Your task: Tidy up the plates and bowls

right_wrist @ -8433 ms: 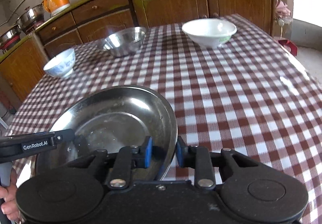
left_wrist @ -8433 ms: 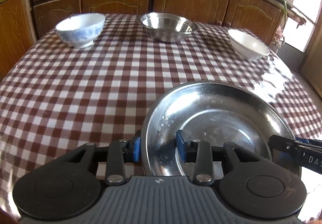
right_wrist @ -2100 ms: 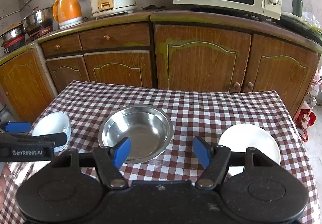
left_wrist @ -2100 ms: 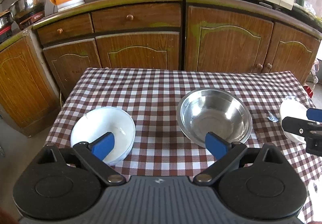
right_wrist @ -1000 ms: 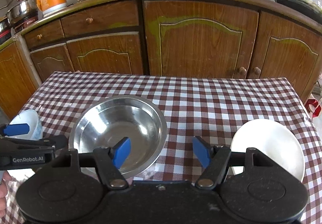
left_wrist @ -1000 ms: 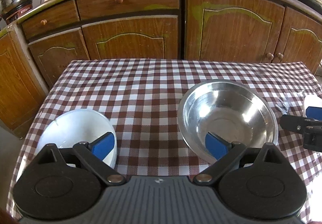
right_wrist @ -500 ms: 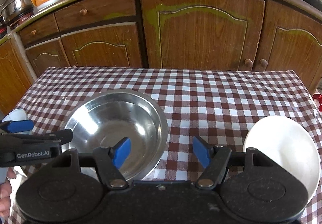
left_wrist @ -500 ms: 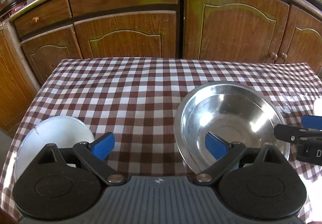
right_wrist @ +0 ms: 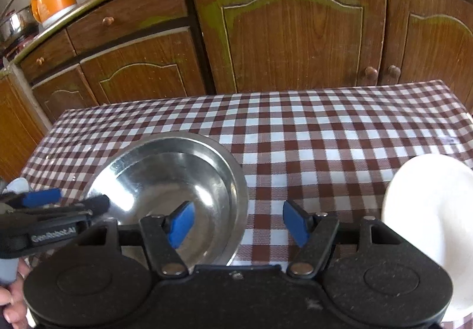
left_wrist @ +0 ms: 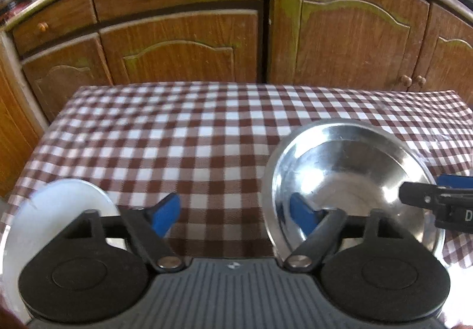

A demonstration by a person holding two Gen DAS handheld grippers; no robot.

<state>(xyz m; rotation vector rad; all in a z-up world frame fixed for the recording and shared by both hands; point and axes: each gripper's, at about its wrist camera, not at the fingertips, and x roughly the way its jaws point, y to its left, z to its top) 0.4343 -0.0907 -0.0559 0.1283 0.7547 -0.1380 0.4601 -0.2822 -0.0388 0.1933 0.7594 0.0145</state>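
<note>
**Both grippers straddle the steel bowl's rim; three bowls not yet stacked**

On the checked cloth point(left_wrist: 183, 133), the left white bowl point(left_wrist: 53, 210) sits at the near left edge, untouched, apart from the others. Next comes the left gripper point(left_wrist: 235, 215): its jaws are closing, one pad over bare cloth and the other inside the steel bowl point(left_wrist: 348, 169), so the bowl's left rim lies between them, not yet pinched as far as can be seen. The steel bowl stands upright in the middle of the table. The right gripper point(right_wrist: 238, 222) is spread, one pad inside the bowl and the other over the cloth, with the right rim between and no contact visible. Farthest right, the right white bowl point(right_wrist: 428, 210) rests by the table's edge, also untouched.

Judging from this, the bowls lie separate, so the gathering remains. The step in hand looks like a two-sided grasp of the steel bowl. No plate is in view here.
</note>
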